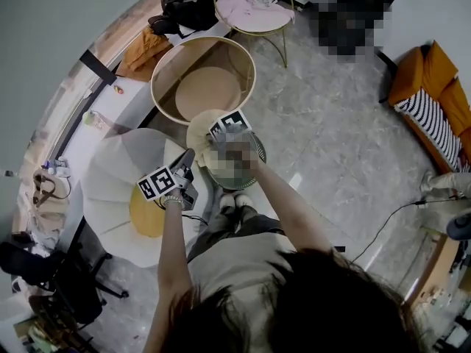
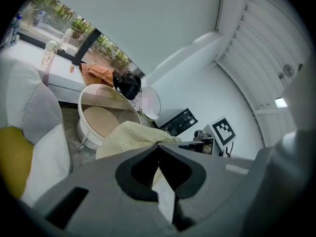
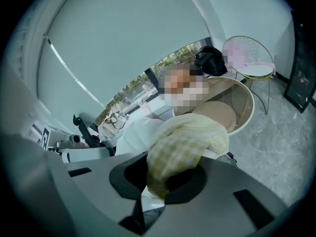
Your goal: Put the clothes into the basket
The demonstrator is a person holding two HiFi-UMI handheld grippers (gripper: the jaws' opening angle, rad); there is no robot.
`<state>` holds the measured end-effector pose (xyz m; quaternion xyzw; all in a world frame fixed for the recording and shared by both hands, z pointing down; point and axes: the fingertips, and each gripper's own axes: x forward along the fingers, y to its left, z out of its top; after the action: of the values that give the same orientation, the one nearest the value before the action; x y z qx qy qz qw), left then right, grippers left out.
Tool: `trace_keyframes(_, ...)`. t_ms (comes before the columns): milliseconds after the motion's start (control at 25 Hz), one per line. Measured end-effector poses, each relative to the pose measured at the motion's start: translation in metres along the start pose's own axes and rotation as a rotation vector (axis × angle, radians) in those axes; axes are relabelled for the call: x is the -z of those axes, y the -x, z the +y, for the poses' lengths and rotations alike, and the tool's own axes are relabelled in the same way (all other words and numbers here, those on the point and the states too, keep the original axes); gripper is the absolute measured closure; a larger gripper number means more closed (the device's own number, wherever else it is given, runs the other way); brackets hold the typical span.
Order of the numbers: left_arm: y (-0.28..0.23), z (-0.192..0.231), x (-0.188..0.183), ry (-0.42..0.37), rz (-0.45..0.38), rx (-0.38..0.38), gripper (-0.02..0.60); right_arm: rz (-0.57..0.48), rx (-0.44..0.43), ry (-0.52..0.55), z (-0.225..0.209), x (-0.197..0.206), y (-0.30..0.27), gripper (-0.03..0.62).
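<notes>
The yellow cloth is pinched by both grippers. The left gripper jaws are closed on an edge, and the right gripper jaws on a bunch. The cloth is just before the round basket, whose tan bottom shows. Behind the basket, a pink cloth lies on a chair.

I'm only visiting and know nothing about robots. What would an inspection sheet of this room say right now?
Surface: grey marble floor.
Job's things: yellow checked cloth held up between both grippers; a round wire-mesh basket shows beneath it in the head view; the big round white tub beyond looks empty.
Clutter: pink garment on a gold wire chair; orange garment and black bag by the window.
Grippers: left gripper and right gripper both shut on the cloth.
Cables: thin cable across the floor at right.
Surroundings: white chair with yellow cushion; orange sofa.
</notes>
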<state>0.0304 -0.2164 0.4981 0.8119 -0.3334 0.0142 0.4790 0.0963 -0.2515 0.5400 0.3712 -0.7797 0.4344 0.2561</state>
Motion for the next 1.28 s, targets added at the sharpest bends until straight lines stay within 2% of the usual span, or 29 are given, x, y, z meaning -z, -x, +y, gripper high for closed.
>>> trace_keyframes(160, -0.013, -0.006, 0.014, -0.033, 0.093, 0.029, 0.571, -0.019, 0.032, -0.053, -0.014, 0.006, 0.005, 0.546)
trace_keyframes(400, -0.026, -0.009, 0.024, -0.045, 0.159, 0.056, 0.571, -0.015, 0.085, -0.081, -0.030, 0.019, 0.013, 0.546)
trace_keyframes(720, -0.041, -0.008, 0.028, -0.053, 0.223, 0.071, 0.571, -0.015, 0.134, -0.130, -0.048, 0.028, 0.017, 0.546)
trace_keyframes(880, -0.052, -0.008, 0.033, -0.049, 0.256, 0.082, 0.571, 0.001, 0.133, -0.170, -0.057, 0.033, 0.016, 0.546)
trace_keyframes(1120, -0.061, -0.006, 0.039, -0.040, 0.292, 0.089, 0.571, 0.041, 0.192, -0.178, -0.071, 0.044, 0.011, 0.546)
trace_keyframes(1280, -0.065, -0.003, 0.045, -0.023, 0.302, 0.093, 0.571, 0.062, 0.199, -0.197, -0.079, 0.057, 0.002, 0.546)
